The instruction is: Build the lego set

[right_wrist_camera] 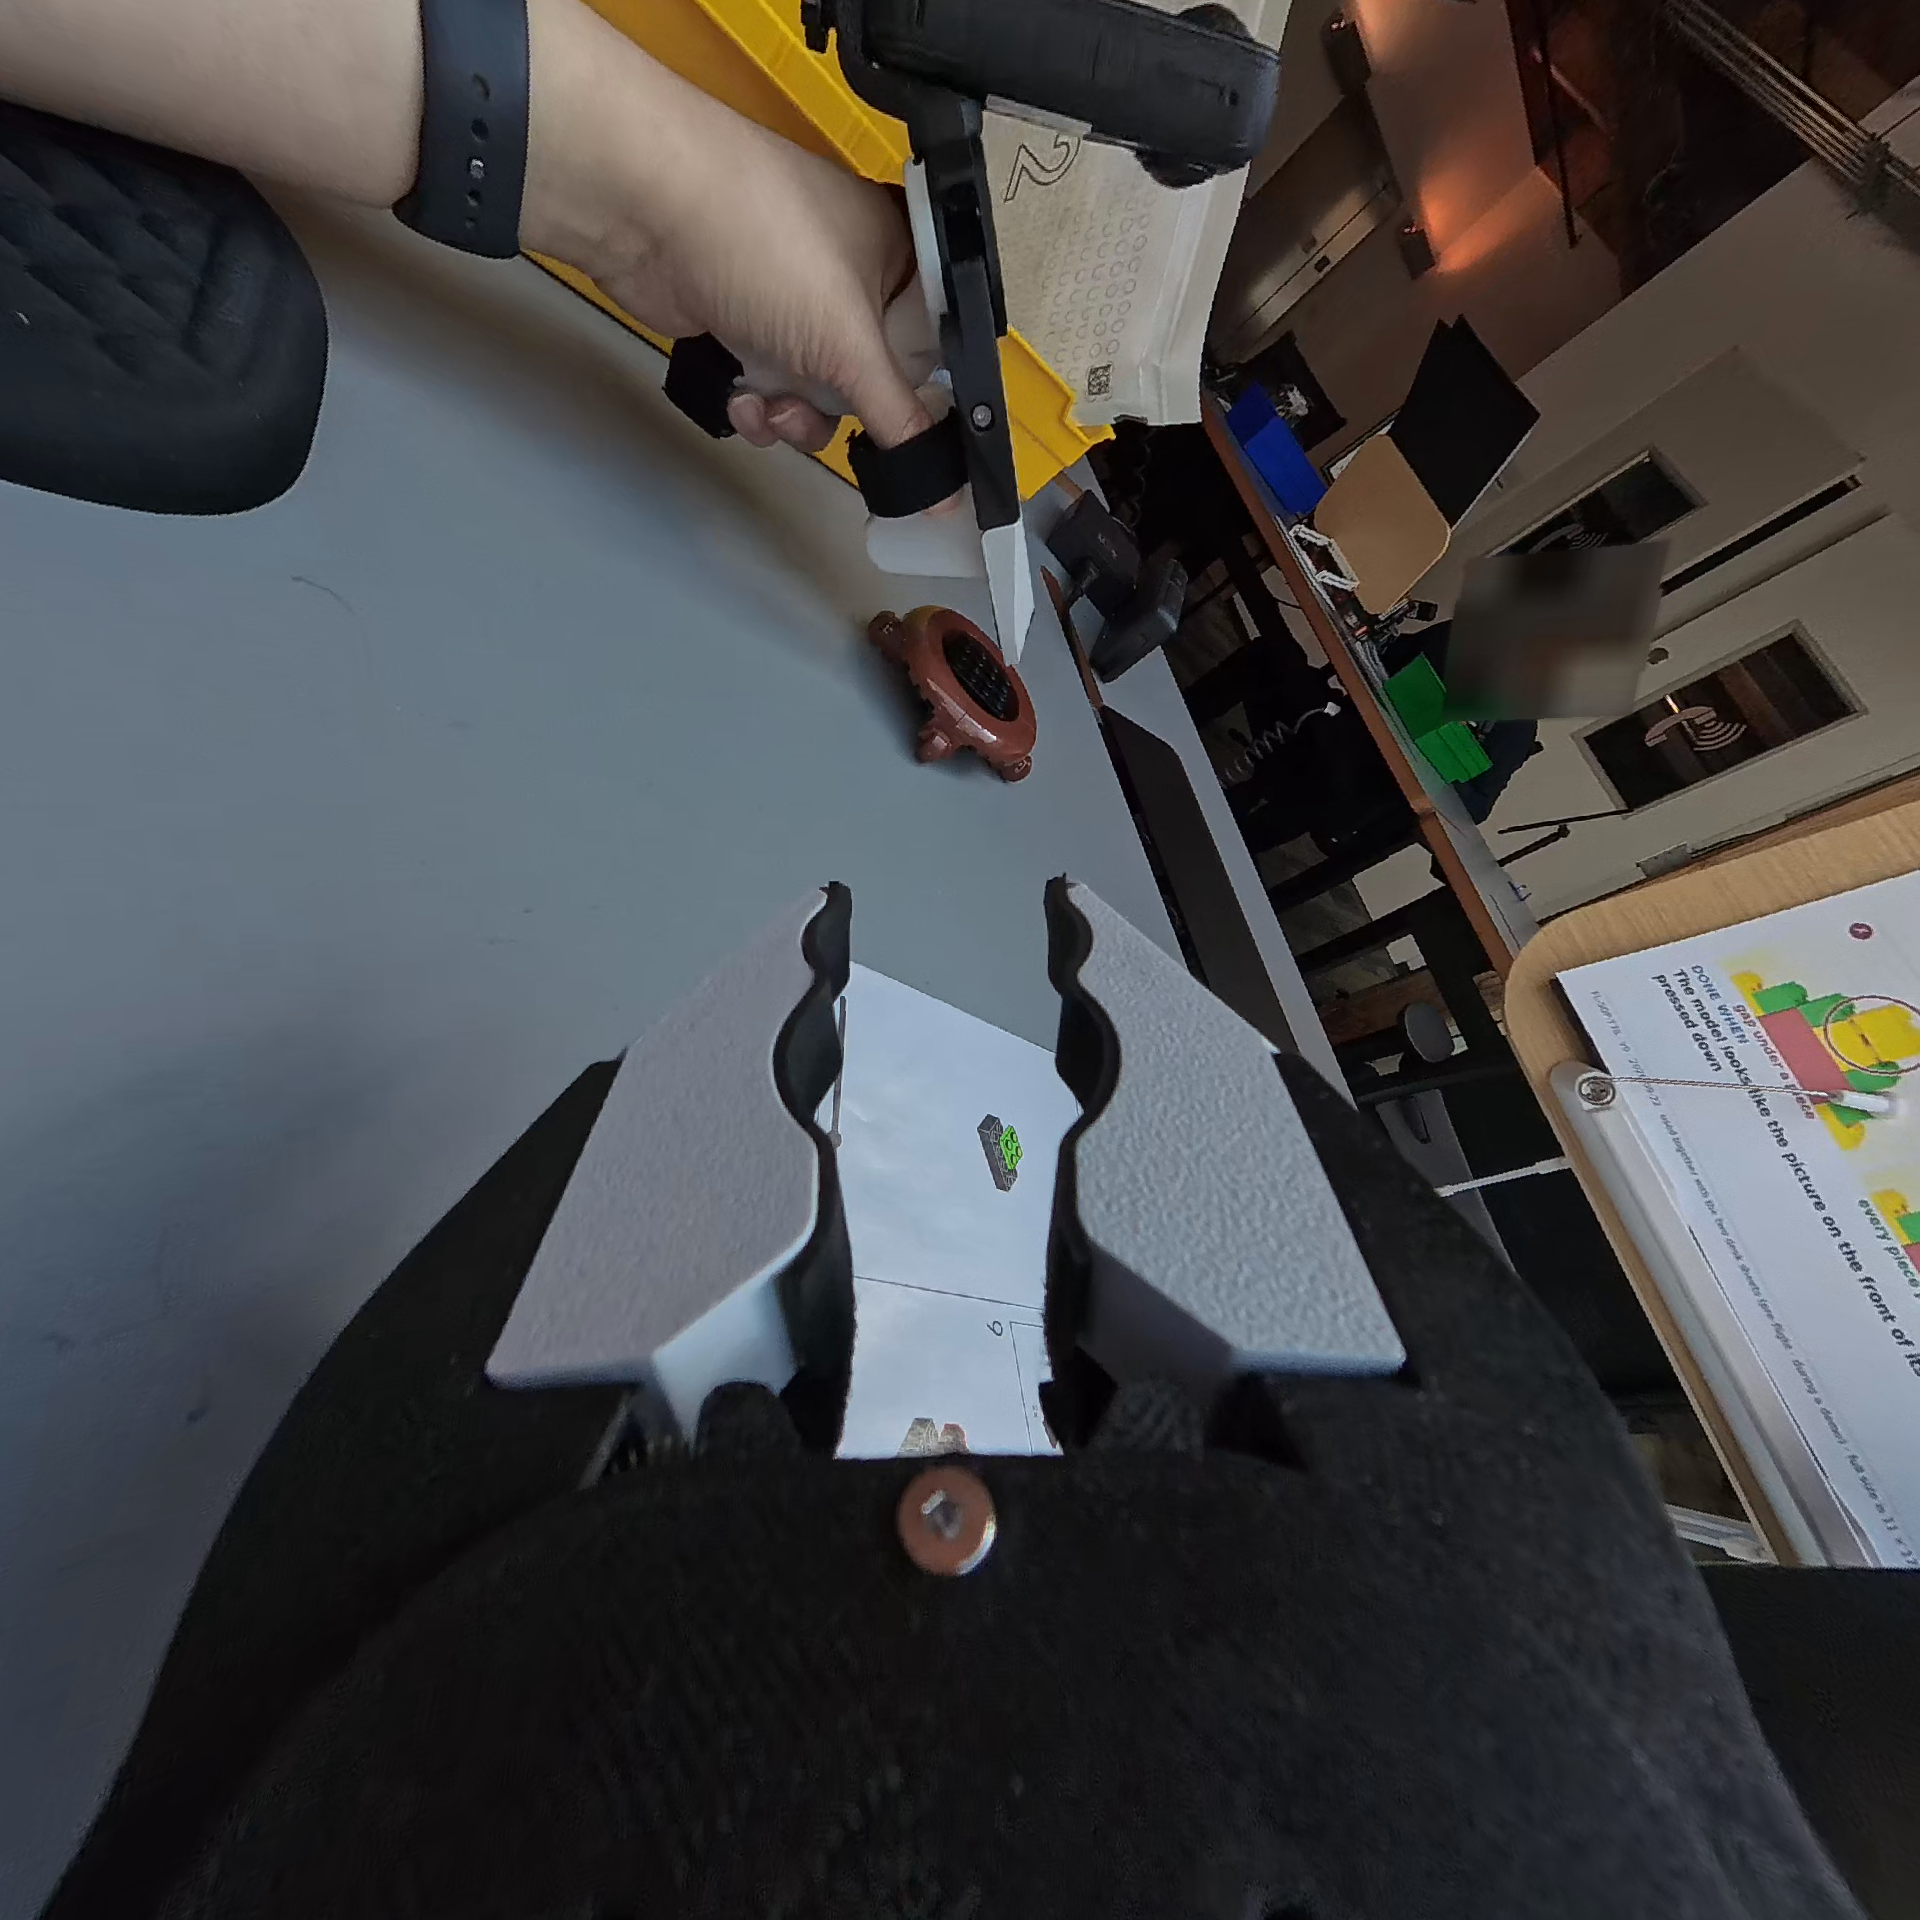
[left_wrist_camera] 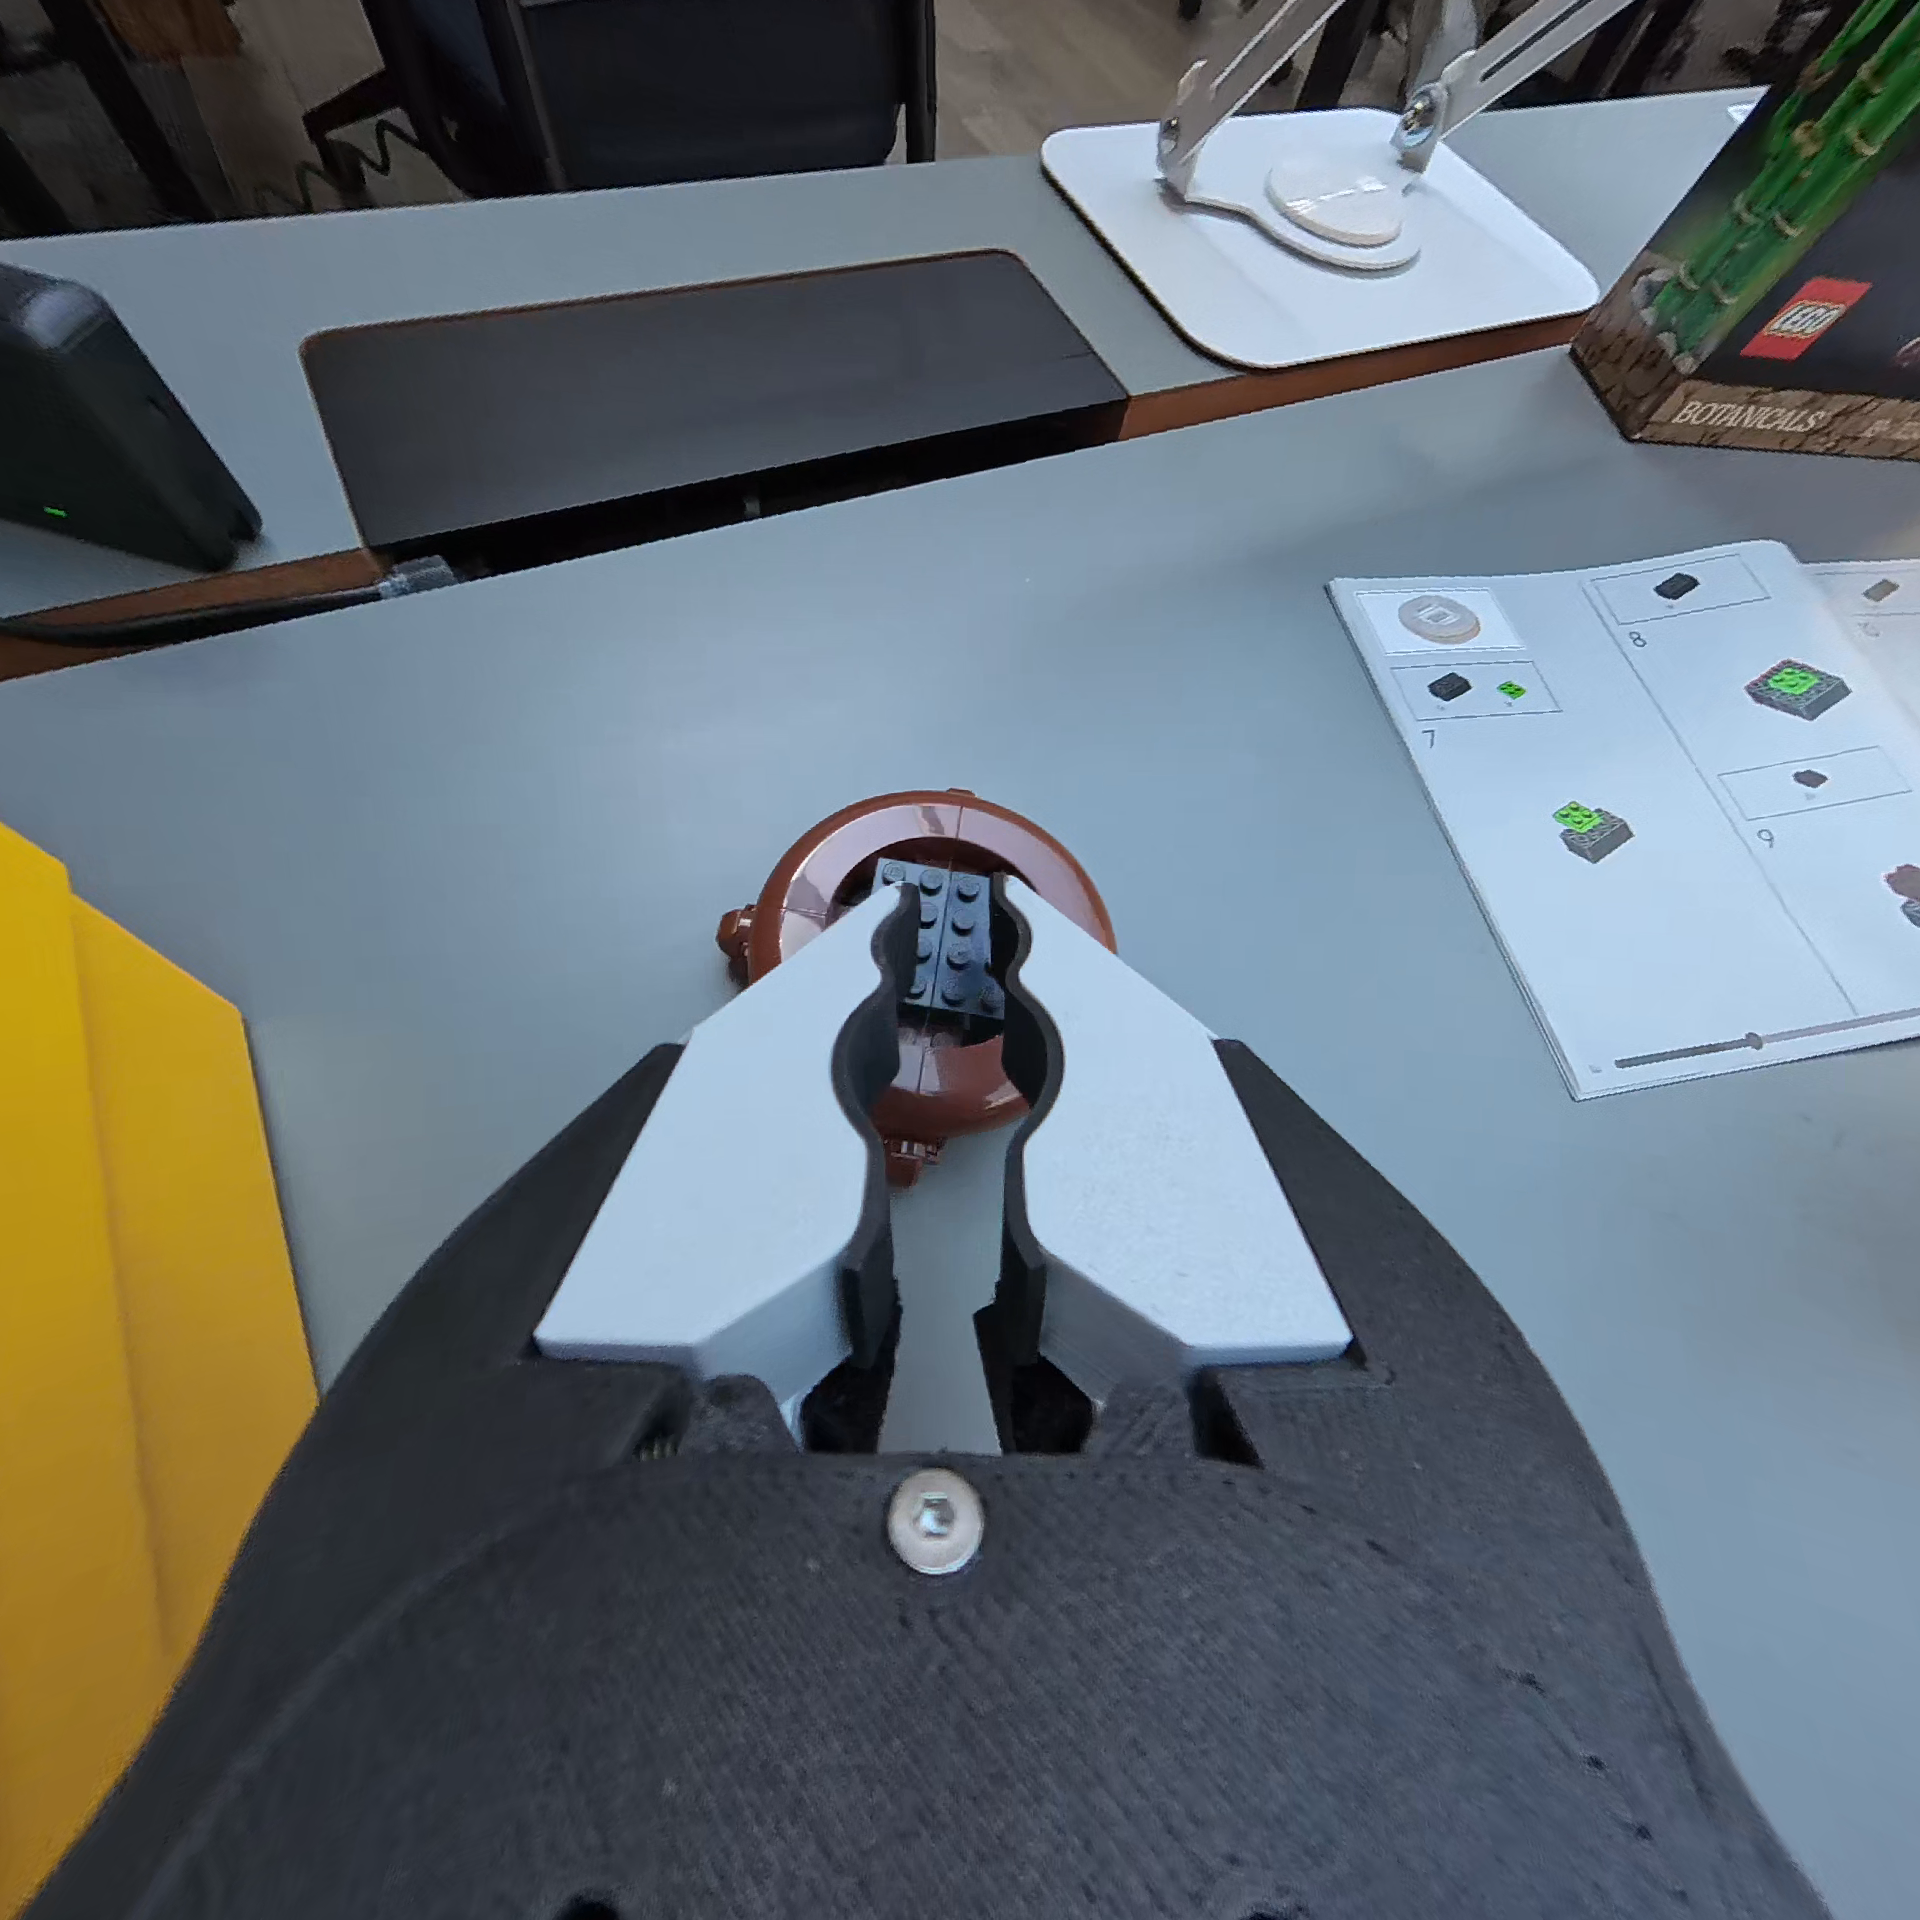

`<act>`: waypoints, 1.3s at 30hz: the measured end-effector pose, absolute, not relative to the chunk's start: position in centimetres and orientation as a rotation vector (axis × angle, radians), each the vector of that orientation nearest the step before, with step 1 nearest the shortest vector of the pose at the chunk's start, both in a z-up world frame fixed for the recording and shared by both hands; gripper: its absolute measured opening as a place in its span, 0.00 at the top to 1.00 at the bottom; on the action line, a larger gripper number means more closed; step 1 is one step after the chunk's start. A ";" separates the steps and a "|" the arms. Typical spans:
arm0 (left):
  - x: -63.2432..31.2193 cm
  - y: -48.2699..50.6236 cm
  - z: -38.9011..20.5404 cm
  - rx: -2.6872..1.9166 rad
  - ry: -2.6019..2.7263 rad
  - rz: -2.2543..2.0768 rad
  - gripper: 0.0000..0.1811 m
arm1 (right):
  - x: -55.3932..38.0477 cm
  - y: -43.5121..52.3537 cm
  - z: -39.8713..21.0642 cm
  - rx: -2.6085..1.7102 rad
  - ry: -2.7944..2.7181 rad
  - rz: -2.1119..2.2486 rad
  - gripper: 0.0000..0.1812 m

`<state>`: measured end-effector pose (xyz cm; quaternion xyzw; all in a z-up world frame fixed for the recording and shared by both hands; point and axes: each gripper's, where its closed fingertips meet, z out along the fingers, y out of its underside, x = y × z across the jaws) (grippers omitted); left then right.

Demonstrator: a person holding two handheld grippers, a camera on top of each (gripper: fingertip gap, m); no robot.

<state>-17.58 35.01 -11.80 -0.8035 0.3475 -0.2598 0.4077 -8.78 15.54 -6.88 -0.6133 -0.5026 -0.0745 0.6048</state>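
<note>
- Grey fingers of the left tool (left_wrist_camera: 951,894) sit over the brown round pot (left_wrist_camera: 940,977), tips flanking the dark studded block (left_wrist_camera: 951,940) inside it, jaws narrowly parted; whether they pinch the block I cannot tell.
- Block's long axis runs straight away along the fingers.
- Pot rests on the grey counter (left_wrist_camera: 520,831), directly beneath this tool.
- Right tool (right_wrist_camera: 948,904) is agape and empty, over the instruction booklet (right_wrist_camera: 935,1164), well apart from the pot (right_wrist_camera: 961,691); the left is nearer.
</note>
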 end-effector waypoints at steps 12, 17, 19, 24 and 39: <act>-17.8 35.6 -11.5 -2.020 0.818 -0.658 0.65 | -8.2 15.8 -7.2 -1.425 -1.176 -0.203 0.78; -18.7 35.3 -12.0 -2.082 0.815 -0.645 0.56 | -8.2 15.8 -7.2 -1.408 -1.191 -0.228 0.78; -18.9 35.1 -12.3 -2.106 0.809 -0.655 0.56 | -8.3 15.7 -7.2 -1.407 -1.188 -0.218 0.78; -19.1 33.9 -12.4 -2.185 0.786 -0.769 0.62 | -8.1 15.8 -7.3 -1.406 -1.194 -0.231 0.79; -20.8 33.4 -13.9 -2.272 0.867 -0.549 0.65 | -7.8 15.9 -7.2 -1.403 -1.189 -0.232 0.79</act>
